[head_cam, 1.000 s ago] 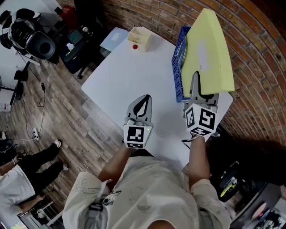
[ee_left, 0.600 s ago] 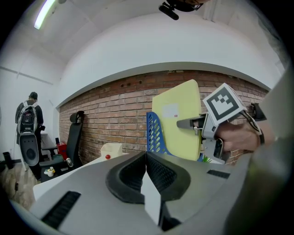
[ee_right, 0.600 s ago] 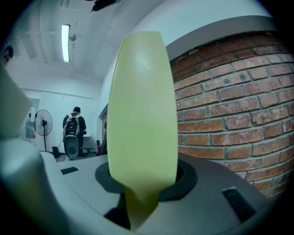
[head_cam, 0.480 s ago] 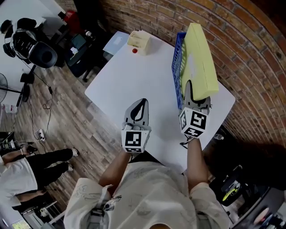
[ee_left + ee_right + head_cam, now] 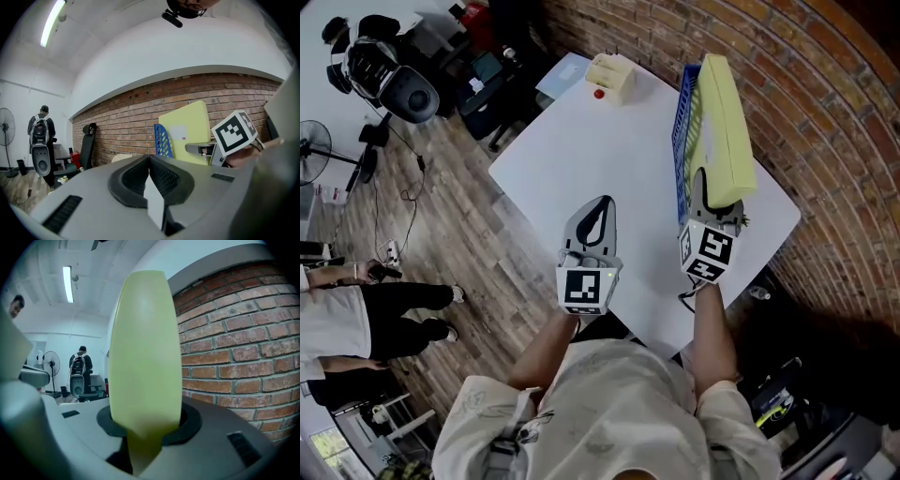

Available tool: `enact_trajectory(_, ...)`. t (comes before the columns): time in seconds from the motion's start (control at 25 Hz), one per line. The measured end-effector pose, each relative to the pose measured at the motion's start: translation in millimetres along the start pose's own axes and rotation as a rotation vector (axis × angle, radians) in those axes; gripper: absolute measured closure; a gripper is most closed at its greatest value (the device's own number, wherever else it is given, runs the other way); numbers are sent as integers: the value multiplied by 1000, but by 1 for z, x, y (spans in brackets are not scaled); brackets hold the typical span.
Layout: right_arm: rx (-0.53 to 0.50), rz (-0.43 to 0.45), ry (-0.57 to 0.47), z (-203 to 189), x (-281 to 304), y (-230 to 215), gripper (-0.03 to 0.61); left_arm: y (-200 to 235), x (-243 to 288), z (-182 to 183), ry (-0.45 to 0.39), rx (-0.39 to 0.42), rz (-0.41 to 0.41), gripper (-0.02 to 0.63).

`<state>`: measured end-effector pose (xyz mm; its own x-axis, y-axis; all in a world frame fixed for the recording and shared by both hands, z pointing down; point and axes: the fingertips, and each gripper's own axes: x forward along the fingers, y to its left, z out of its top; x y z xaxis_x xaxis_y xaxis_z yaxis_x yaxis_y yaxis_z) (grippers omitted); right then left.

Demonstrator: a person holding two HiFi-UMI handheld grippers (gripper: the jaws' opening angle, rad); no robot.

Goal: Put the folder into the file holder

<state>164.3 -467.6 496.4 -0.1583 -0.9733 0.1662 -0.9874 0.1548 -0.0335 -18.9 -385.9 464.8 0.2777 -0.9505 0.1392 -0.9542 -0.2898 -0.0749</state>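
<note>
the stiff yellow-green folder (image 5: 724, 122) stands on edge in or just against the blue perforated plastic file holder (image 5: 680, 141); we cannot tell which. our right gripper (image 5: 706, 187) clamps its near edge, so we judge seating and release remain. our left gripper (image 5: 598, 217) is closed, empty.

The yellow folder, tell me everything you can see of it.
The yellow folder is a plain pale yellow cover, cardboard or plastic by its look, with a small white label on its face. It stands on edge, nearly upright, pinched at its near end by the right hand-held gripper. It sits right beside the blue file holder, on the side toward the brick wall; whether it is in a slot cannot be told.
</note>
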Motion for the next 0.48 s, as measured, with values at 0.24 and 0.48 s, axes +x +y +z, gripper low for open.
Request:
enact_trajectory(0.24, -18, 18, 35, -14, 0, 5, 417, 0, -8, 1, -4, -7, 19, 598)
enact_trajectory(0.48, -55, 35, 63, -22, -1, 9, 414, -3, -9, 1, -10, -22, 26, 598)
